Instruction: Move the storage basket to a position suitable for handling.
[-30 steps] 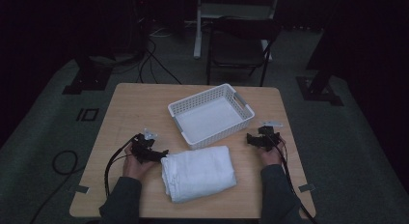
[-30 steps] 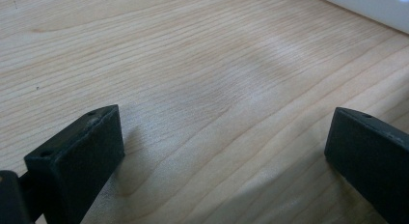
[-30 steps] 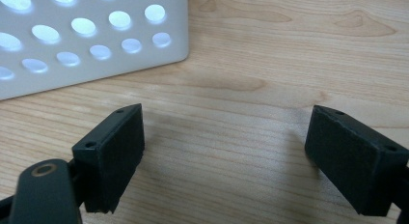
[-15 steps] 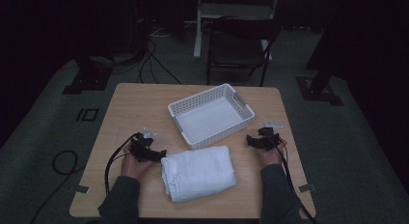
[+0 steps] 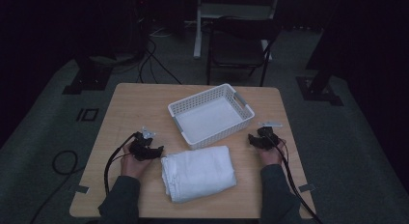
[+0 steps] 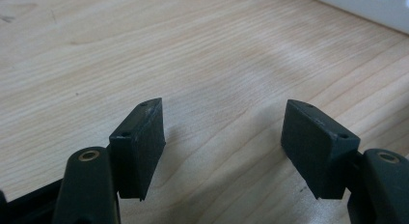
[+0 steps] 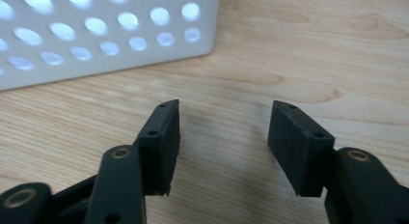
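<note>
A folded white towel (image 5: pixel 198 172) lies near the front edge of the wooden table (image 5: pixel 137 105). Behind it stands a white perforated basket (image 5: pixel 211 115), with nothing in it. My left gripper (image 5: pixel 155 150) rests on the table just left of the towel, a hand holding it. In the left gripper view its jaws stand apart over bare wood, the left gripper (image 6: pixel 224 137) open. My right gripper (image 5: pixel 255 139) sits right of the basket's near corner. The right gripper (image 7: pixel 223 137) is open too, with the basket wall (image 7: pixel 96 35) close ahead.
A dark chair (image 5: pixel 238 45) stands beyond the table's far edge. Cables (image 5: pixel 113 161) trail from each gripper over the table's front. Dark stands and cords lie on the floor to the left (image 5: pixel 96 69) and right (image 5: pixel 318 86).
</note>
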